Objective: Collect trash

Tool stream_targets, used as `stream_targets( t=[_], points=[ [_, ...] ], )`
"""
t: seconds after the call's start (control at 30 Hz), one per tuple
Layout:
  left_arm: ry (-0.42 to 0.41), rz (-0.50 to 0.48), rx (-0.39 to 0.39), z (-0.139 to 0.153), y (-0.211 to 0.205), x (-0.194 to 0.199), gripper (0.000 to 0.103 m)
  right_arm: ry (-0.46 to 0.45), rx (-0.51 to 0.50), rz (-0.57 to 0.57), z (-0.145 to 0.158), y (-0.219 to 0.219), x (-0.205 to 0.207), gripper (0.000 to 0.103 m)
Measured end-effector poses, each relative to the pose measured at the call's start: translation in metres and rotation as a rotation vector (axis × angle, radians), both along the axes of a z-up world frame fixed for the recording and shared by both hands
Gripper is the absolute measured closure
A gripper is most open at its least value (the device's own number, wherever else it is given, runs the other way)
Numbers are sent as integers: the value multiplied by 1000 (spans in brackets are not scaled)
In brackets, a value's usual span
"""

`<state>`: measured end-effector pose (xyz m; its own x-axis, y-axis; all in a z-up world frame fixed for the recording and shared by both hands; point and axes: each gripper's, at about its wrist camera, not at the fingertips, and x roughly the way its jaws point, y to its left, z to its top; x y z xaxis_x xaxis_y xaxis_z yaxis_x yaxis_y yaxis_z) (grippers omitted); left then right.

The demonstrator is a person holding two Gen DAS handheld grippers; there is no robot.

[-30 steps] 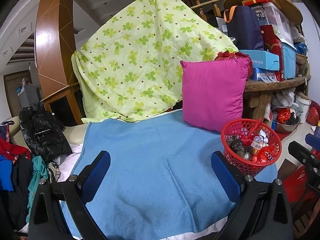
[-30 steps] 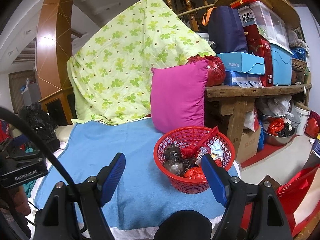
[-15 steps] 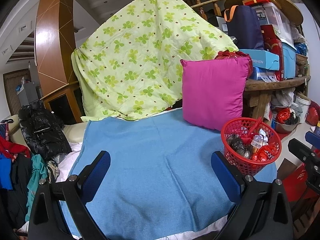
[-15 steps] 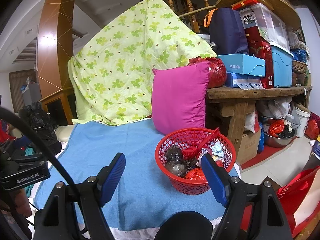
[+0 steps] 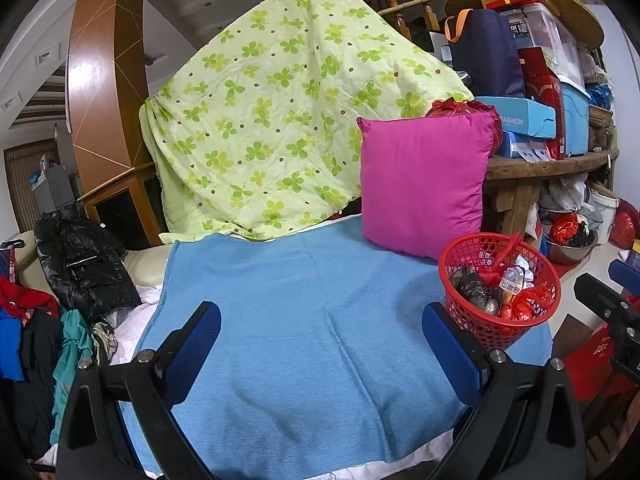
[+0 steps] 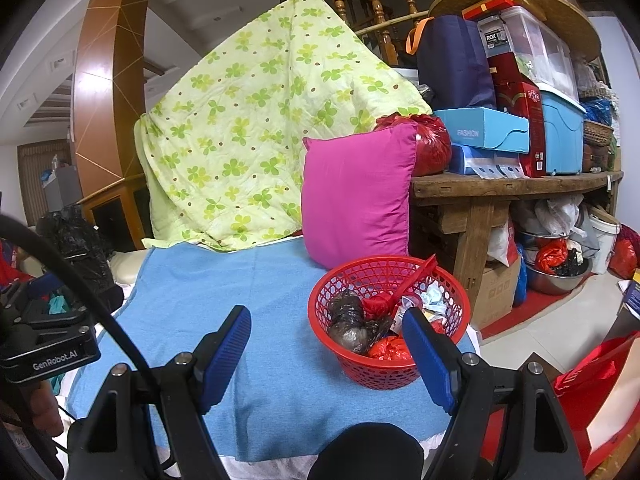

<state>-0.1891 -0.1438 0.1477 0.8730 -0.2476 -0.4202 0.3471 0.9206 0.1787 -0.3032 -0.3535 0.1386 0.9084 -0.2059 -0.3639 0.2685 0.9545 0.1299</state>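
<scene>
The pink pillow hides part of the red bag behind it.

We see a blue blanket covering the bed, a red basket of trash at its four o'clock corner, a magenta pillow at one o'clock.

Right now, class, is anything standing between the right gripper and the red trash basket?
Nothing visible does. The right gripper is open above bare blue blanket, and the red basket sits just beyond its right finger.
</scene>
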Motion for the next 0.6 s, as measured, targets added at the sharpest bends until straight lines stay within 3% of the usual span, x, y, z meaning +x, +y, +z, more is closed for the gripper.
stream_targets(
  t=[0.6],
  points=[
    [3, -7, -2, -2, 4, 1, 3, -8, -4, -8, -1, -5, -1, 22]
  ],
)
